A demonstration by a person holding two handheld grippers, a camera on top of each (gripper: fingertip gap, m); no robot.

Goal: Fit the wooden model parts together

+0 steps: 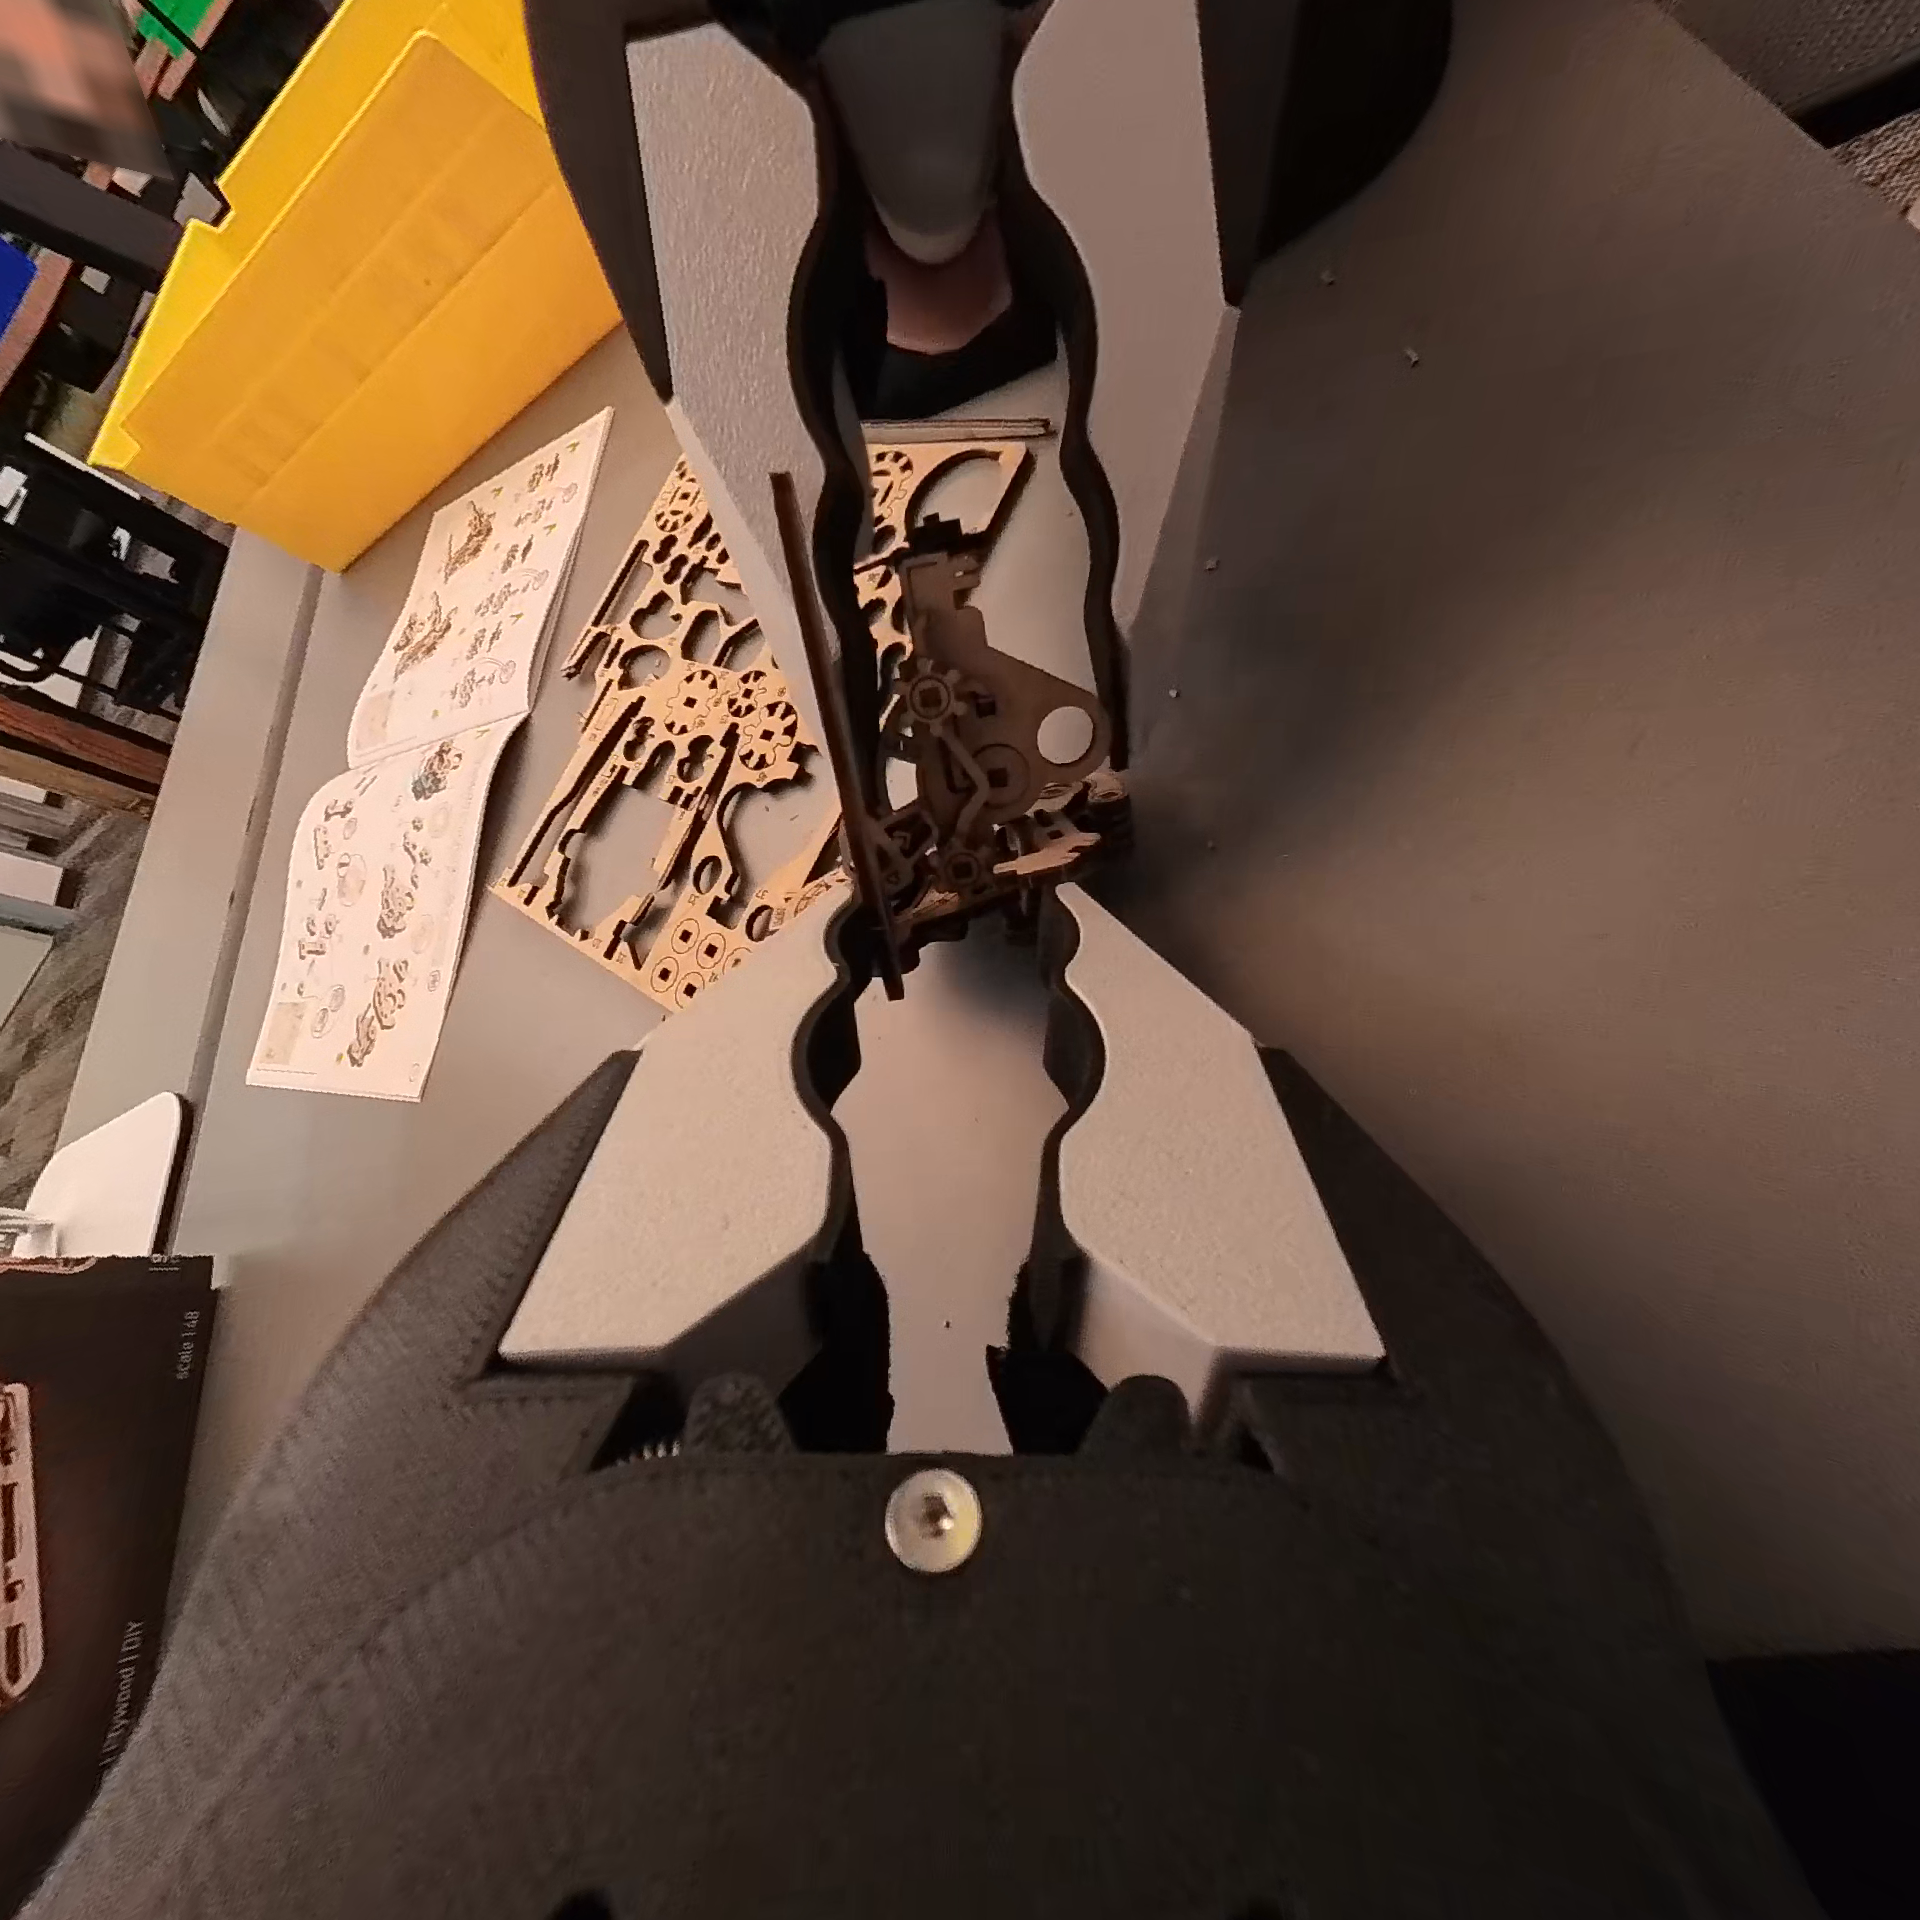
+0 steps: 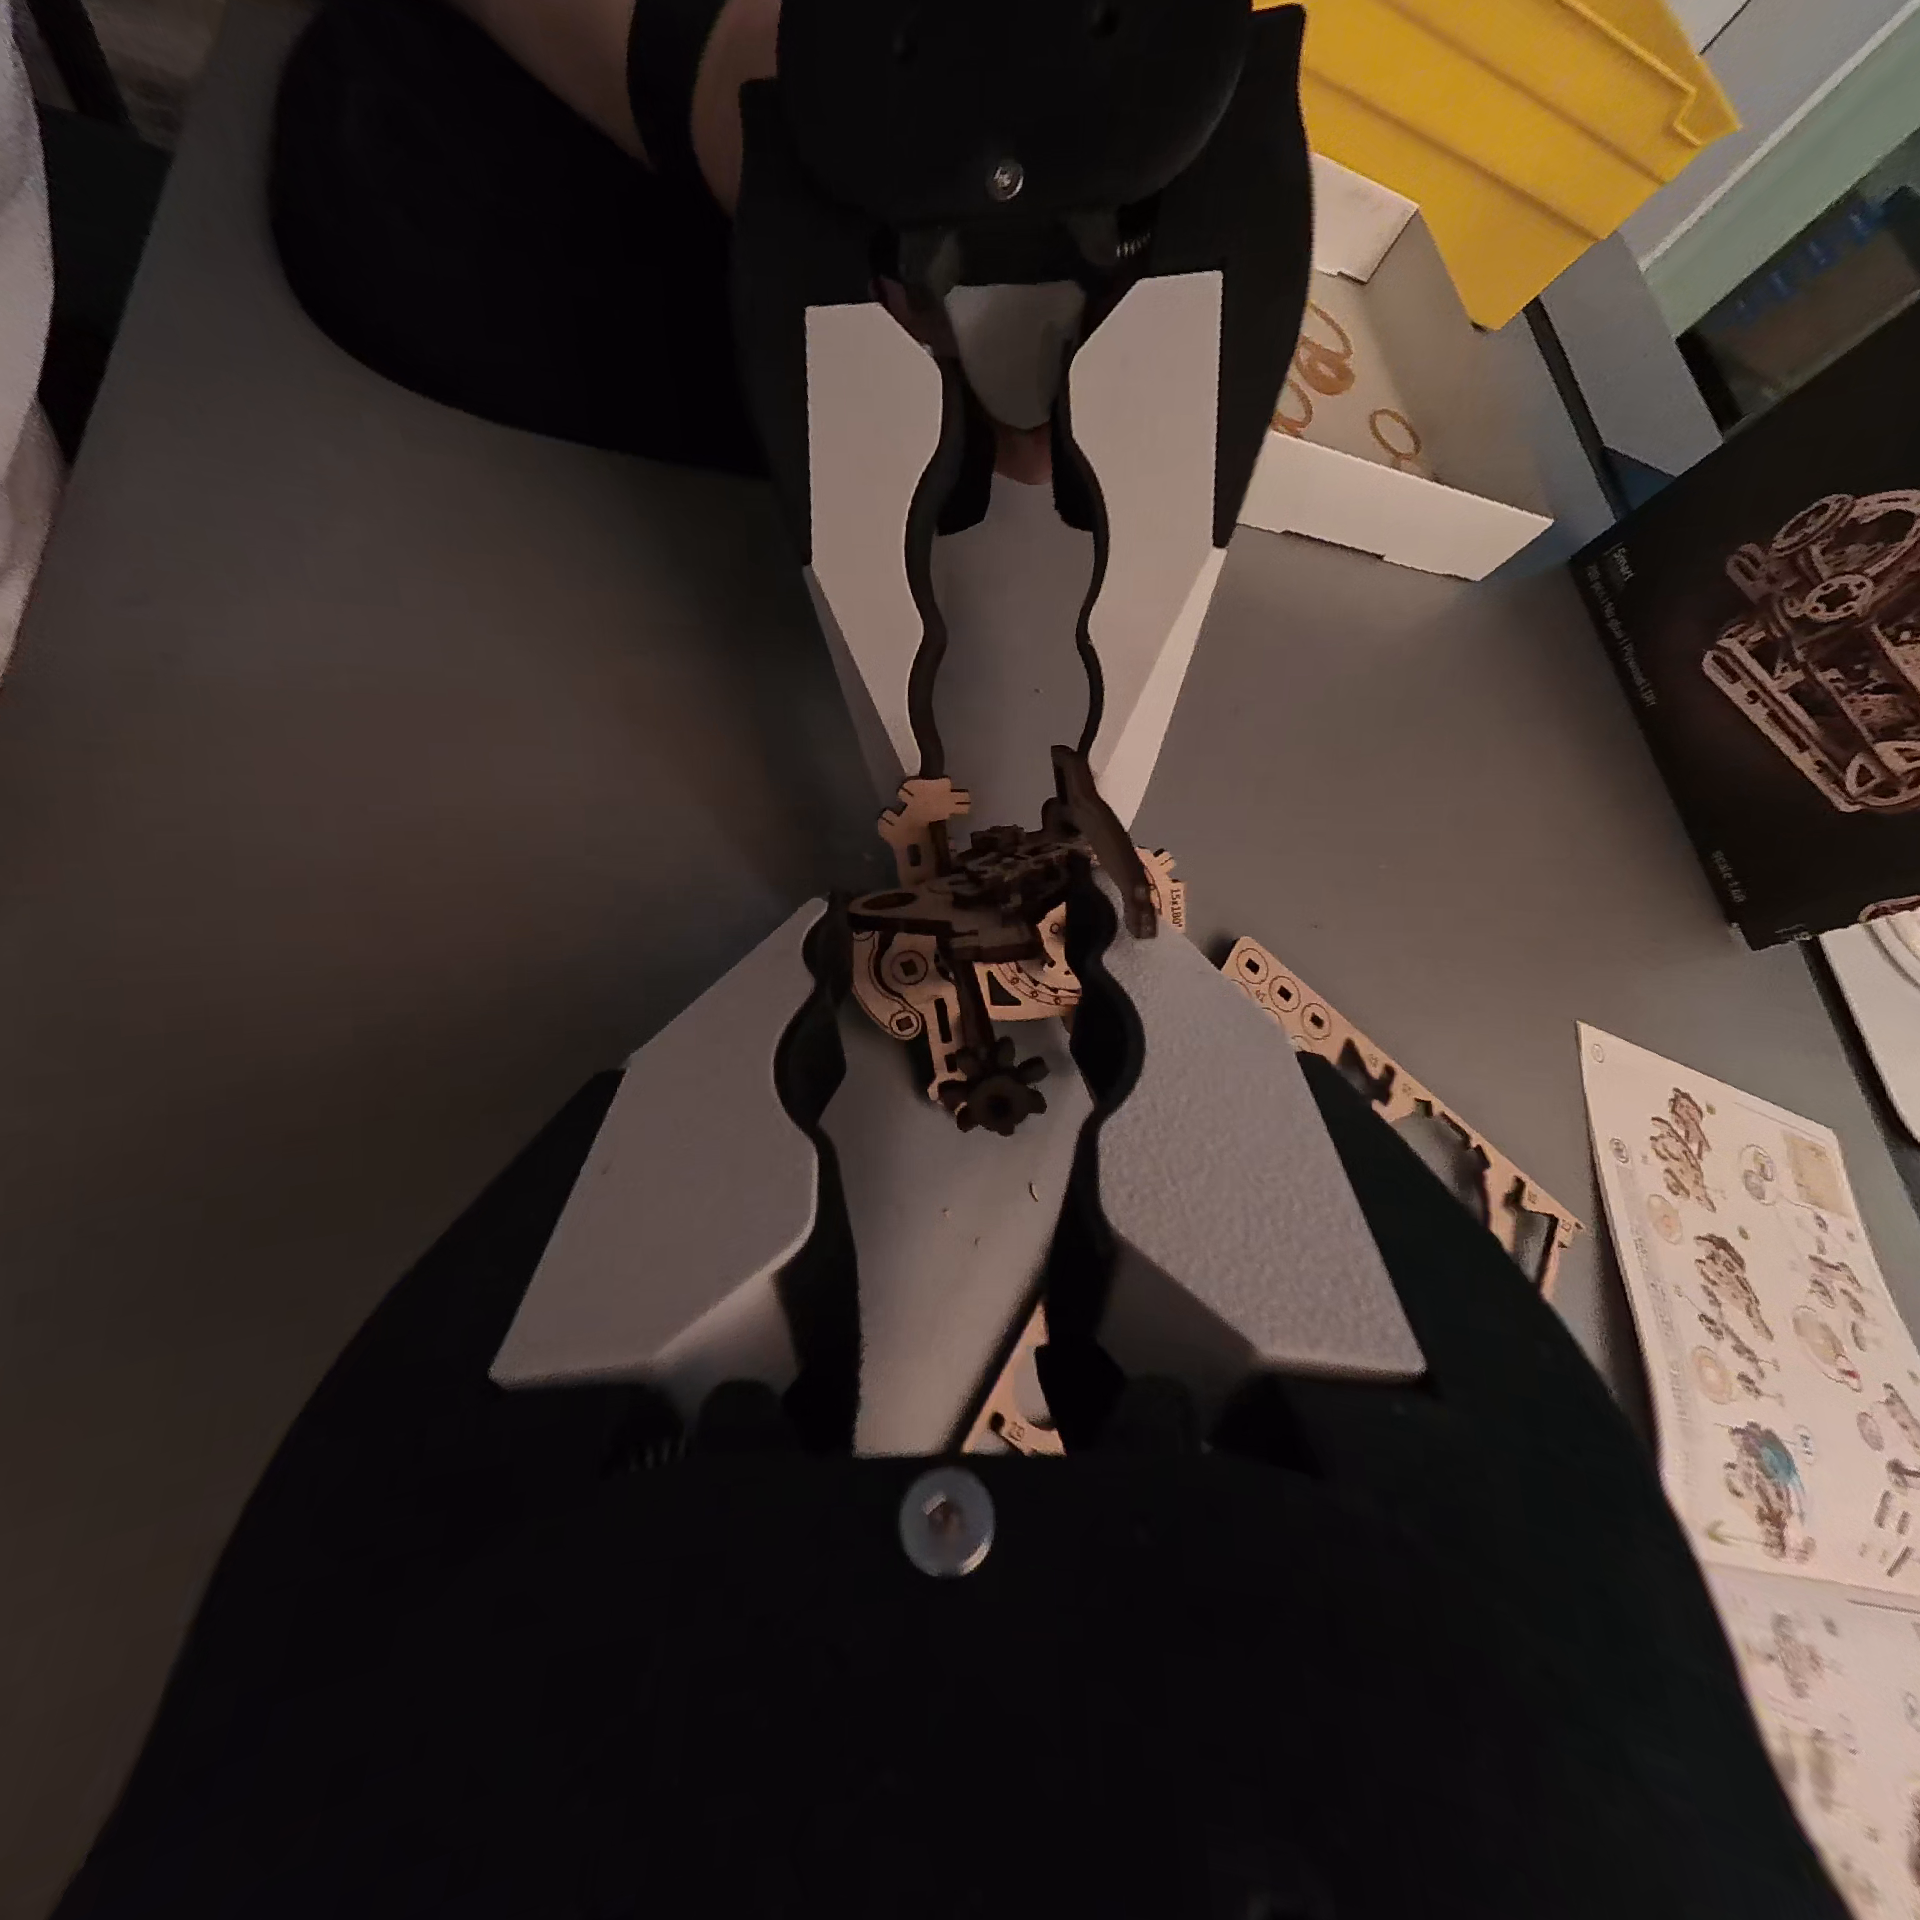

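A small wooden gear assembly point(image 1: 977, 727) hangs above the grey table between both grippers, which face each other. My left gripper point(image 1: 956, 914) is closed on its near end. A thin dark side plate point(image 1: 821, 675), seen edge-on, lies just inside its left finger. My right gripper point(image 1: 987, 758) comes from the far side and clamps the assembly's middle, with the side plate outside its finger. In the right wrist view, my right gripper point(image 2: 956, 925) holds the assembly point(image 2: 966, 904), a small gear hangs below, and my left gripper point(image 2: 1008, 769) holds the far end beside the side plate point(image 2: 1117, 862).
Punched-out plywood sheets point(image 1: 665, 748) point(image 2: 1455, 1143) lie on the table point(image 1: 1455, 831) under the grippers. Beside them are an open instruction booklet point(image 1: 436, 727) point(image 2: 1745, 1299), a yellow bin point(image 1: 364, 281) point(image 2: 1475, 135), a dark kit box point(image 1: 83, 1455) point(image 2: 1787, 707) and a white box point(image 2: 1371, 468). Left and right tips are no more than a few centimetres apart.
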